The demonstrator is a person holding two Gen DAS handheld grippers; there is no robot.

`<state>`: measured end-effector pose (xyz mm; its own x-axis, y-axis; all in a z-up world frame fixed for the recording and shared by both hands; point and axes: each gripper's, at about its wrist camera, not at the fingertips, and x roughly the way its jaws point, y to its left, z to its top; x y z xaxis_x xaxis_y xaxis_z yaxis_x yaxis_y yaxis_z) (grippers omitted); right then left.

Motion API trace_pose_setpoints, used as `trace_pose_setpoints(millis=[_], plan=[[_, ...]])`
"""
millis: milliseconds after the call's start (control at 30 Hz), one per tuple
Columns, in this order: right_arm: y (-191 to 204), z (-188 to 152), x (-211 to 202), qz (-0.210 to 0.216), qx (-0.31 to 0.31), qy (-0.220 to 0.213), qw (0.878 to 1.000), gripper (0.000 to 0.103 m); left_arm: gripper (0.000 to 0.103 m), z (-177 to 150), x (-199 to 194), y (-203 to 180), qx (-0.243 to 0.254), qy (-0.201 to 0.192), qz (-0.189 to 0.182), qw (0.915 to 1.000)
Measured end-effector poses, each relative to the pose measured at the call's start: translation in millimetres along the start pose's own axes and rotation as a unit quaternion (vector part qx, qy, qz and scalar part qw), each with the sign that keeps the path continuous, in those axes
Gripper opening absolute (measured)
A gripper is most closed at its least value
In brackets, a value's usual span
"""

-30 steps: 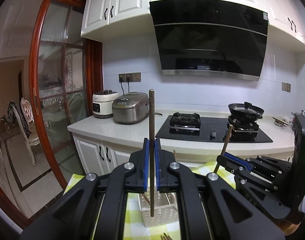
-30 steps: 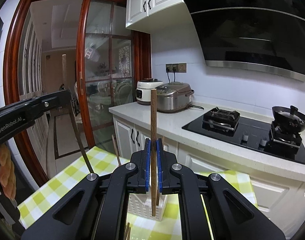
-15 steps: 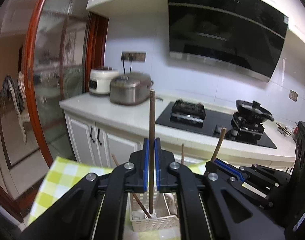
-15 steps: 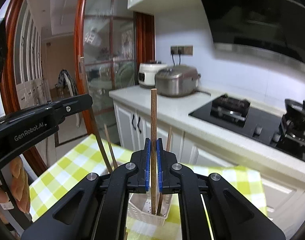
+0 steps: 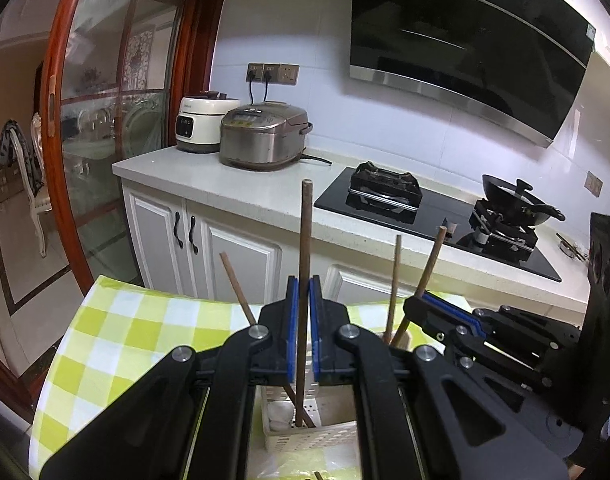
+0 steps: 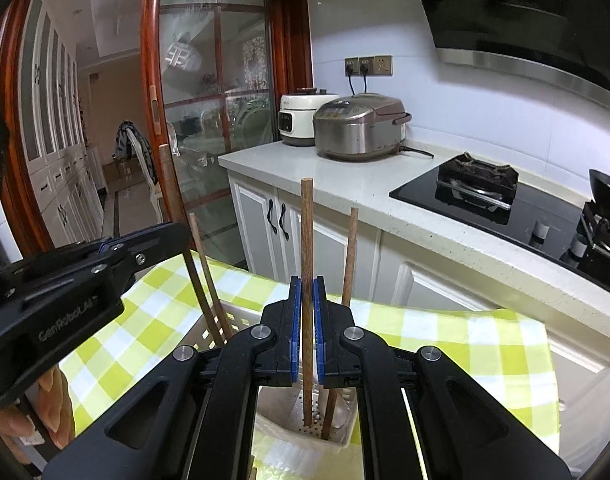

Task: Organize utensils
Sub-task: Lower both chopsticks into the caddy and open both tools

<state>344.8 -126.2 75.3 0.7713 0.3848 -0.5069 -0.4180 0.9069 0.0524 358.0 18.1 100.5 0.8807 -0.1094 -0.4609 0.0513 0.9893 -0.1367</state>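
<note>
A white counter [image 5: 233, 184] with two rice cookers [image 5: 265, 136] stands behind a table under a green checked cloth [image 5: 117, 332]. On the cloth sits a white basket [image 5: 305, 436]. The left gripper [image 5: 303, 332] clamps a dark chopstick [image 5: 305, 240], tip inside the basket. The right gripper [image 6: 307, 332] grips another chopstick [image 6: 306, 232] likewise, beside loose ones [image 6: 350, 248] leaning there.

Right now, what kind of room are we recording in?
A home kitchen, most likely. A range hood hangs over a gas hob set into a white counter, and two rice cookers stand plugged in by the wall.
</note>
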Motion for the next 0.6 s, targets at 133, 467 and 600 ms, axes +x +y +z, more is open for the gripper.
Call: trace_pose_setpoints(millis=[133, 467, 600], plan=[[-3.7, 0.9, 9.7, 0.002, 0.012, 0.008, 1.000, 0.007, 0.021, -1.4, 1.2, 8.7, -0.004, -0.004, 0.009, 0.9999], [-6.7, -2.1, 8.4, -0.002, 0.024, 0.013, 1.000, 0.013, 0.037, -8.3, -6.2, 23.0, -0.014, -0.003, 0.027, 0.9995], [-7.7, -2.4, -0.5, -0.004, 0.027, 0.010, 1.000, 0.017, 0.048, -9.0, -15.3, 23.3, -0.018, -0.012, 0.032, 0.9993]])
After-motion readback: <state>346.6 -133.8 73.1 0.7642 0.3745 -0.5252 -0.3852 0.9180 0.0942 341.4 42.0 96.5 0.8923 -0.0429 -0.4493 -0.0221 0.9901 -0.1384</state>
